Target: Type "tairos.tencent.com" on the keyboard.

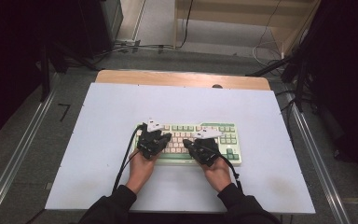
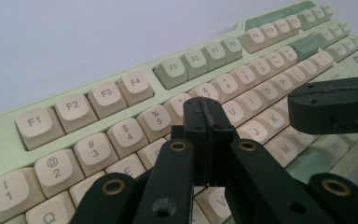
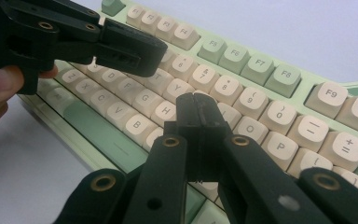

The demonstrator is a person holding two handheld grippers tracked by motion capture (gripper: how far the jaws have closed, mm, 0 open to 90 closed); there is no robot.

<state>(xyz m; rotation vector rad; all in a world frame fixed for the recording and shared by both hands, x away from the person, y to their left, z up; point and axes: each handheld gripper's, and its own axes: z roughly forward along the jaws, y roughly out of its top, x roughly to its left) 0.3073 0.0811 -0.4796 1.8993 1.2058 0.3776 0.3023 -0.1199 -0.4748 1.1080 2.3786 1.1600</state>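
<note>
Your keyboard [image 1: 189, 143] lies on the white table [image 1: 98, 116], a little nearer to the front edge than to the back edge, and about in the middle between the left and right edges. Its long side runs parallel to the front edge.

You hold the left gripper [image 1: 168, 136] over the left half of the keyboard. Its jaws are pressed together, and nothing is between them. In the left gripper view the closed tip [image 2: 205, 112] stands over the number row, near the 6 and 7 keys. I cannot tell if it touches a key.

You hold the right gripper [image 1: 187, 142] over the right half, just beside the left one. Its jaws are also closed and empty. In the right gripper view the tip [image 3: 196, 103] is over the letter keys, between H and the 9 key. The two tips are near each other, but apart.
</note>
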